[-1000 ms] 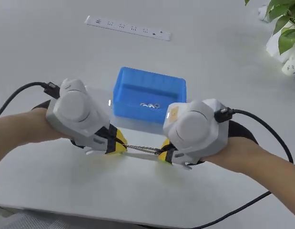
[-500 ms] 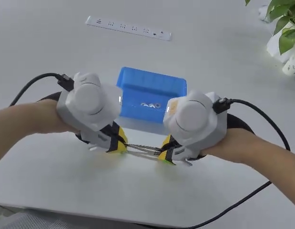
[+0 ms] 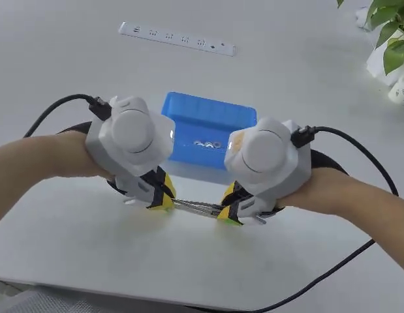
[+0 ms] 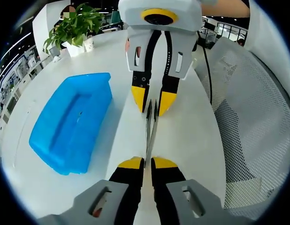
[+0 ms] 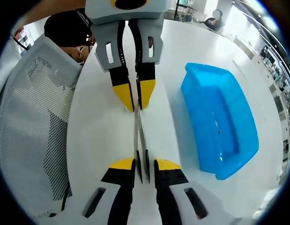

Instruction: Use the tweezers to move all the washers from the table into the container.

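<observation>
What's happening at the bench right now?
A person holds the tweezers between both grippers, on the near side of the blue container. The left gripper is shut on one end; the right gripper has its jaws either side of the other end, grip unclear. Some washers already lie in the container.

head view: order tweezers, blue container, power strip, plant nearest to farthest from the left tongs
1. tweezers, gripped by the left tongs
2. blue container, just behind
3. power strip, far back
4. plant, far right corner
</observation>
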`<state>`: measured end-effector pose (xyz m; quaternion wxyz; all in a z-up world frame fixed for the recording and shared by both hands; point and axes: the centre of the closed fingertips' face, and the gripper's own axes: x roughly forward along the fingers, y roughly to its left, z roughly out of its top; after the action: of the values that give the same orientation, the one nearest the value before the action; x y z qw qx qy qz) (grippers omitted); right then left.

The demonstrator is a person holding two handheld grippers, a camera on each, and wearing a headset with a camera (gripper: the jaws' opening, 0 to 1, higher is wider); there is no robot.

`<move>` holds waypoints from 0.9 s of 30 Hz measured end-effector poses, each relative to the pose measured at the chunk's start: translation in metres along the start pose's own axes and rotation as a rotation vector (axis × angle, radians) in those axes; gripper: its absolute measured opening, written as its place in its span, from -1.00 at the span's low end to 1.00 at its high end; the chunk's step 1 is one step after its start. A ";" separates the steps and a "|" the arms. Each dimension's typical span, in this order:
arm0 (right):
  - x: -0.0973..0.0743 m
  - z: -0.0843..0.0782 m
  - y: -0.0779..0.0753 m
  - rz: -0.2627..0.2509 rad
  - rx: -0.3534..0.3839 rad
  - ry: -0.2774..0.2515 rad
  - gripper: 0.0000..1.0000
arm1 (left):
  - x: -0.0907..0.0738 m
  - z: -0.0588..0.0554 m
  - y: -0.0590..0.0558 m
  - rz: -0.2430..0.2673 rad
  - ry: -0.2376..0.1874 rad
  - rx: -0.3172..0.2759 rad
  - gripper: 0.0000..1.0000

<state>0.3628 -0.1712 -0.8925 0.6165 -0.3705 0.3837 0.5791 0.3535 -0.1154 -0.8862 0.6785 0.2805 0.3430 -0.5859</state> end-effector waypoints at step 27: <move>-0.094 -0.034 0.009 -0.408 0.474 -0.433 -0.65 | -0.111 0.017 -0.015 0.543 -0.449 -0.417 -0.67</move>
<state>0.3494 -0.2417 -0.8222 0.8546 -0.1555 0.2864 0.4043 0.3320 -0.0641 -0.7879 0.9089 0.0827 0.2113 -0.3499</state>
